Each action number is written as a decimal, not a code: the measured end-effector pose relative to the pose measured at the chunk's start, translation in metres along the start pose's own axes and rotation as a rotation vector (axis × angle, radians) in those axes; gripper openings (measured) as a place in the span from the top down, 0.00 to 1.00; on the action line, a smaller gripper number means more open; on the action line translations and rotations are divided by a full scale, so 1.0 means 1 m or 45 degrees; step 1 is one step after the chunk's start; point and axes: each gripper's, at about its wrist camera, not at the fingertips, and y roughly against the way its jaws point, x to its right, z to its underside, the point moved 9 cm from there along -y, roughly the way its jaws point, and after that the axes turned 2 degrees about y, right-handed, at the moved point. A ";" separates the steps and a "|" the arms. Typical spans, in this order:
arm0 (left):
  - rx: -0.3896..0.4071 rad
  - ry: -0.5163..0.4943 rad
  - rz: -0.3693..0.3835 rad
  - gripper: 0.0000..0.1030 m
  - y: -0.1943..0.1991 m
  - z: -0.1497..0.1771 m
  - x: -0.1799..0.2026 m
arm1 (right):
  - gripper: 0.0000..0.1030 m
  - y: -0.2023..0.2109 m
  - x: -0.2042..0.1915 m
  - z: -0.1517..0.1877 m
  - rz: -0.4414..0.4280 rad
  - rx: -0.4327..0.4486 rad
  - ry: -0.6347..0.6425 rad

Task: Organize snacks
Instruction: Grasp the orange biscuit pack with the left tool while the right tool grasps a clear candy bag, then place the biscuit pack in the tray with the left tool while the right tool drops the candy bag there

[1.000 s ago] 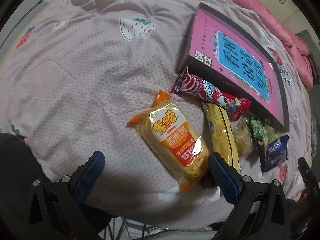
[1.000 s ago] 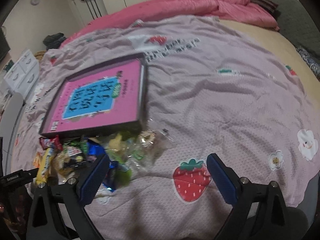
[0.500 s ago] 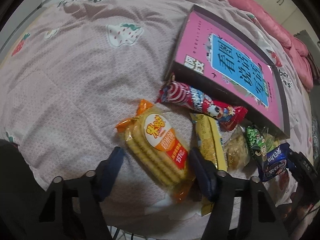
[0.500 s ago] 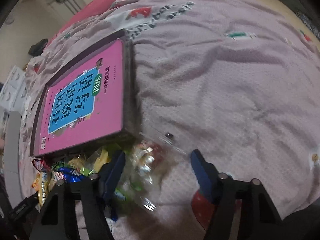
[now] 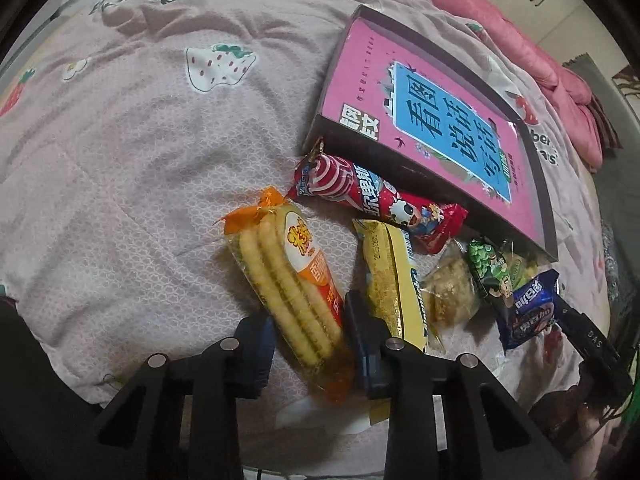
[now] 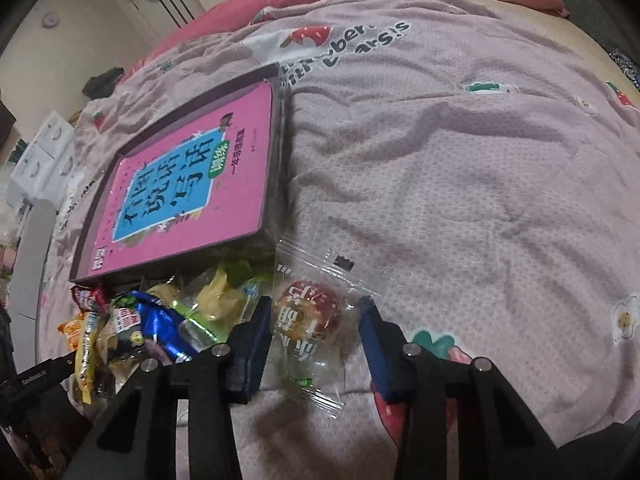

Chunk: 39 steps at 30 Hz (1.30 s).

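Left wrist view: the left tongs (image 5: 310, 344), at lower centre, have just been closing and now stand narrow around the near end of an orange-labelled biscuit pack (image 5: 288, 276). Both pads (image 5: 256, 344) appear to press its sides. The pack lies on the mauve strawberry-print bedspread (image 5: 140, 168). To its right lie a yellow bar (image 5: 390, 276), a red-and-white candy pack (image 5: 372, 200), a clear-wrapped pastry (image 5: 452, 284), a green packet (image 5: 492, 268) and a blue packet (image 5: 532, 308). A dark tray with a pink book (image 5: 428, 120) fills the upper right.

Right wrist view: the right tongs (image 6: 316, 344), at lower centre, have likewise just been closing and flank a clear-wrapped round cake with a red label (image 6: 308, 316). The left pad (image 6: 256, 332) touches the wrapper. Whether the right pad presses it is unclear, since the frame is blurred there. The snack heap (image 6: 132, 328) sits at lower left, just below the tray.
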 end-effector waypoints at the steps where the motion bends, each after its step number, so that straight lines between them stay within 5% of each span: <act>1: 0.000 0.003 0.006 0.69 0.001 -0.001 -0.001 | 0.58 0.004 0.002 0.001 0.001 0.012 -0.006; 7: 0.030 0.037 0.036 0.77 0.016 -0.001 -0.016 | 0.58 0.025 0.003 -0.001 -0.051 0.077 -0.032; 18: 0.167 0.033 0.038 0.77 0.060 -0.012 -0.032 | 0.58 0.048 -0.017 -0.011 -0.089 0.192 0.053; 27: 0.306 -0.080 0.067 0.77 0.092 -0.039 0.001 | 0.58 0.069 -0.037 -0.026 -0.139 0.316 0.130; 39: 0.358 -0.233 0.123 0.77 0.073 -0.080 0.062 | 0.58 0.061 -0.072 -0.062 -0.170 0.394 0.244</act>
